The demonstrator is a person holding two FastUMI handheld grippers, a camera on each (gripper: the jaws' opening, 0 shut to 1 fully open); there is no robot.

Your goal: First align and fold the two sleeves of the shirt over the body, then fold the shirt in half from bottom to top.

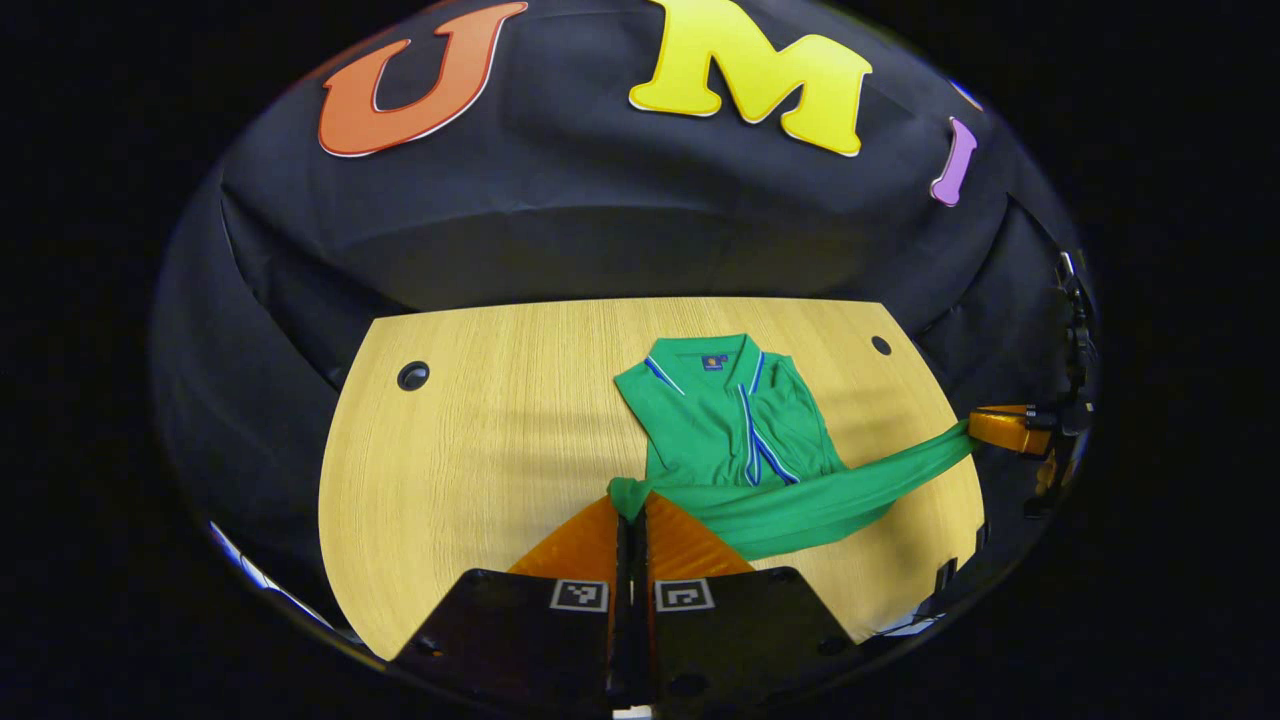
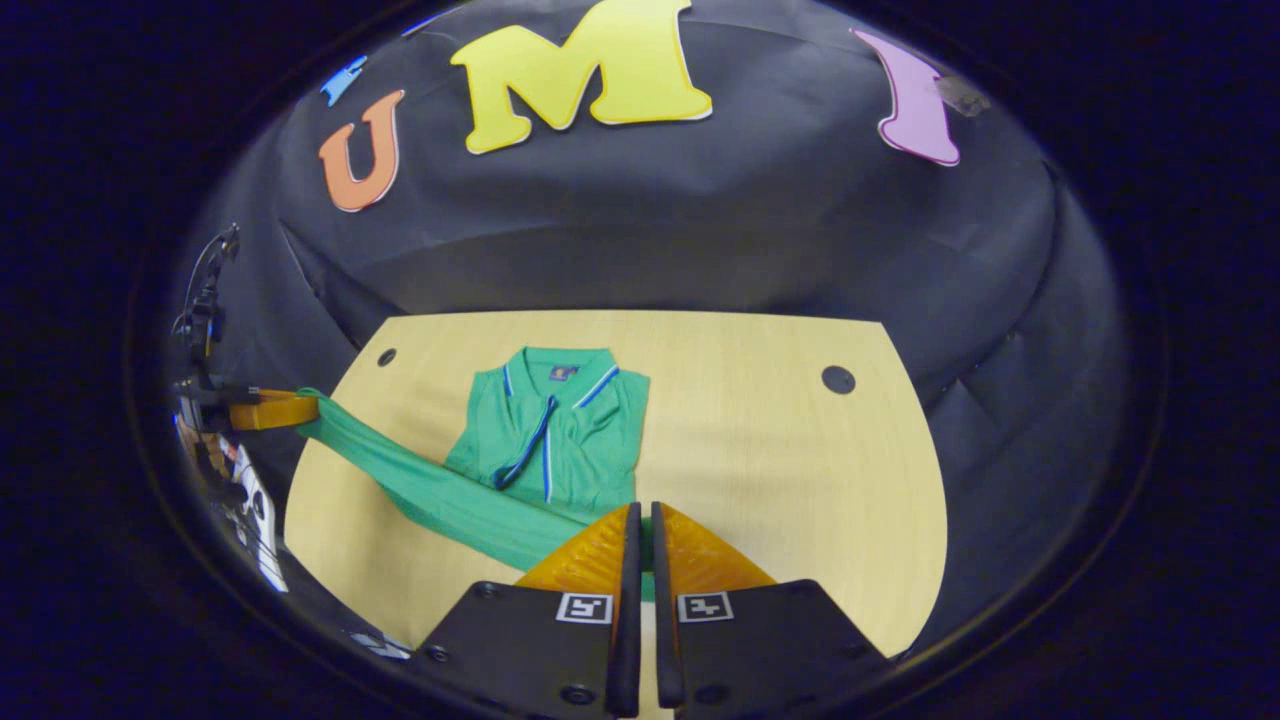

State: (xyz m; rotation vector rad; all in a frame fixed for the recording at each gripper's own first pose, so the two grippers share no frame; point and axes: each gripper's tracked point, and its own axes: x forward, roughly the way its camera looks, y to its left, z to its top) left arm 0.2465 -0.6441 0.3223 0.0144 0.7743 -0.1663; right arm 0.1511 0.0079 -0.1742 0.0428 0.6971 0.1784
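Note:
A green polo shirt (image 1: 735, 415) with blue and white trim lies collar-far on the wooden table (image 1: 480, 440), its sleeves folded in over the body. My left gripper (image 1: 632, 503) is shut on one corner of the bottom hem. The hem stretches as a taut raised band to my right gripper (image 1: 1010, 428), seen at the far right. In the right gripper view the shirt (image 2: 560, 430) lies left of centre. There my right gripper (image 2: 641, 515) is shut on its hem corner, and the band runs left to my left gripper (image 2: 270, 408).
The table (image 2: 800, 480) has a round cable hole near each far corner (image 1: 413, 376) (image 1: 881, 345). Black cloth walls close in behind and beside it. Bare wood lies to either side of the shirt.

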